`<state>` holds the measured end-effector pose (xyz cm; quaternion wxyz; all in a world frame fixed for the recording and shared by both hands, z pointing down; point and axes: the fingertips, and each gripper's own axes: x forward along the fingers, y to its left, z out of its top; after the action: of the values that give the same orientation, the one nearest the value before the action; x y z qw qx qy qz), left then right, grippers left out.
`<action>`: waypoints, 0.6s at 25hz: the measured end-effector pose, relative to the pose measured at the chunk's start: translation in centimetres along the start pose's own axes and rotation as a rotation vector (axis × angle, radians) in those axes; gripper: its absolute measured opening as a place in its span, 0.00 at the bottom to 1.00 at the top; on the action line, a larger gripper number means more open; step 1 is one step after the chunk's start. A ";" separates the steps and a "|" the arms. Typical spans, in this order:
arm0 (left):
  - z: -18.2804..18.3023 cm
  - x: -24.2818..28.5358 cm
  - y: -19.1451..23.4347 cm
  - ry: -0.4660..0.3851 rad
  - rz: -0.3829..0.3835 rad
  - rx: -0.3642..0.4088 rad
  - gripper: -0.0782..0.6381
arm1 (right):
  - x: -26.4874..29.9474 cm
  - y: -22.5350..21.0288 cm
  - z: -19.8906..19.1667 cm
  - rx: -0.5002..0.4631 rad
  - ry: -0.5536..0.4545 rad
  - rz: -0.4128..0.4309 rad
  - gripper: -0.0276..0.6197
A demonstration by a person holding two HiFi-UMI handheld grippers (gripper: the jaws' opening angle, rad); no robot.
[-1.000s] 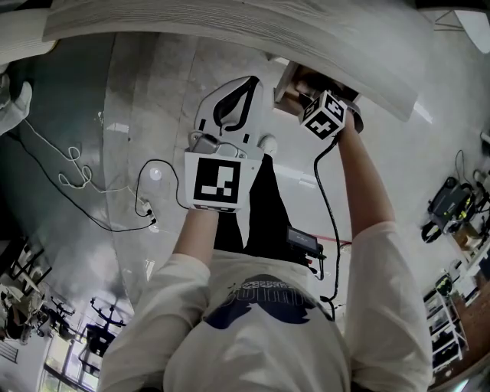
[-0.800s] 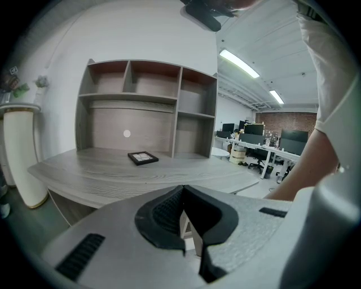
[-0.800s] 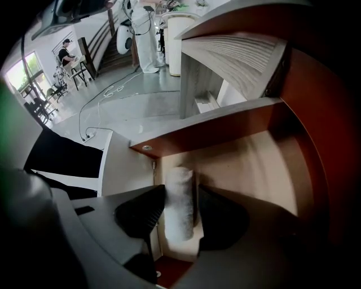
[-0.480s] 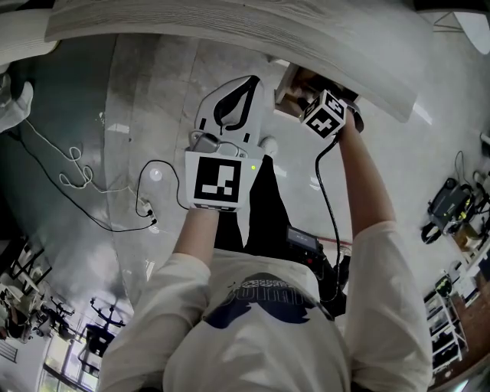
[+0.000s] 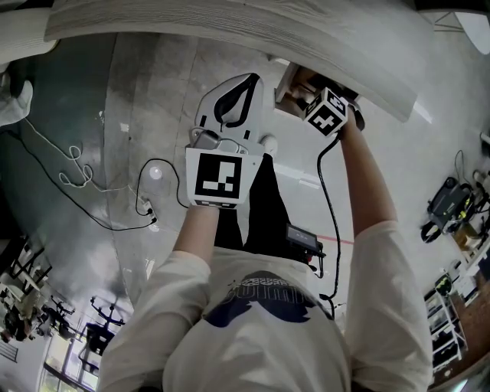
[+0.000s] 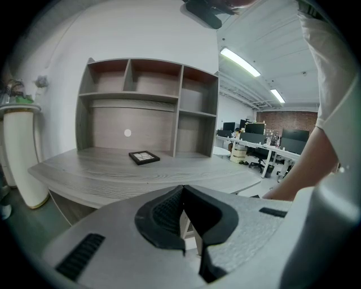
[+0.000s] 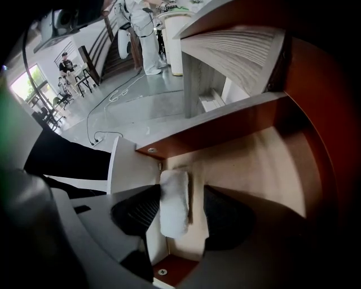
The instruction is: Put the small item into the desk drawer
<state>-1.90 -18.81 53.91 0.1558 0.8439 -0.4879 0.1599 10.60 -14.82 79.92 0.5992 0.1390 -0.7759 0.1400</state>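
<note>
The open desk drawer [image 5: 293, 83] shows below the desk top [image 5: 230, 23], with a pale floor and brown walls [image 7: 265, 163]. My right gripper [image 7: 181, 192] points steeply down into it; in the head view only its marker cube [image 5: 330, 112] shows. A small white item [image 7: 174, 203] stands between its jaws, which have just been opening. The item lies against the left pad, and a gap separates it from the right pad. My left gripper [image 5: 249, 81] hovers left of the drawer, its jaws [image 6: 182, 189] shut with nothing held.
A grey shelf unit [image 6: 146, 107] and a small picture frame [image 6: 144, 157] sit on the desk top [image 6: 113, 175]. A black cable [image 5: 69, 168] trails across the floor at the left. The drawer's front wall [image 7: 169, 270] lies just below the right jaws.
The right gripper's marker cube has tipped slightly toward the drawer. The left gripper has kept its place.
</note>
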 end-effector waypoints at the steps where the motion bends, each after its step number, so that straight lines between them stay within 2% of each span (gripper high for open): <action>1: 0.0 0.1 0.0 0.000 -0.001 0.000 0.12 | 0.0 0.0 0.1 0.006 0.000 0.005 0.41; 7: 0.1 0.3 -0.1 0.001 -0.006 0.005 0.12 | -0.3 0.1 0.8 0.038 -0.027 0.023 0.42; 11: 0.4 0.3 -0.5 -0.002 -0.012 0.010 0.12 | -1.6 -0.5 1.9 0.069 -0.087 -0.014 0.42; 15: 1.5 -0.4 -1.2 -0.011 -0.018 0.020 0.12 | -4.1 -1.0 2.7 0.147 -0.171 -0.062 0.42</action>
<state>-0.85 -18.55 52.30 0.1462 0.8505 -0.4797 0.1586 9.60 -16.59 75.37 0.5231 0.2178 -0.8072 0.1654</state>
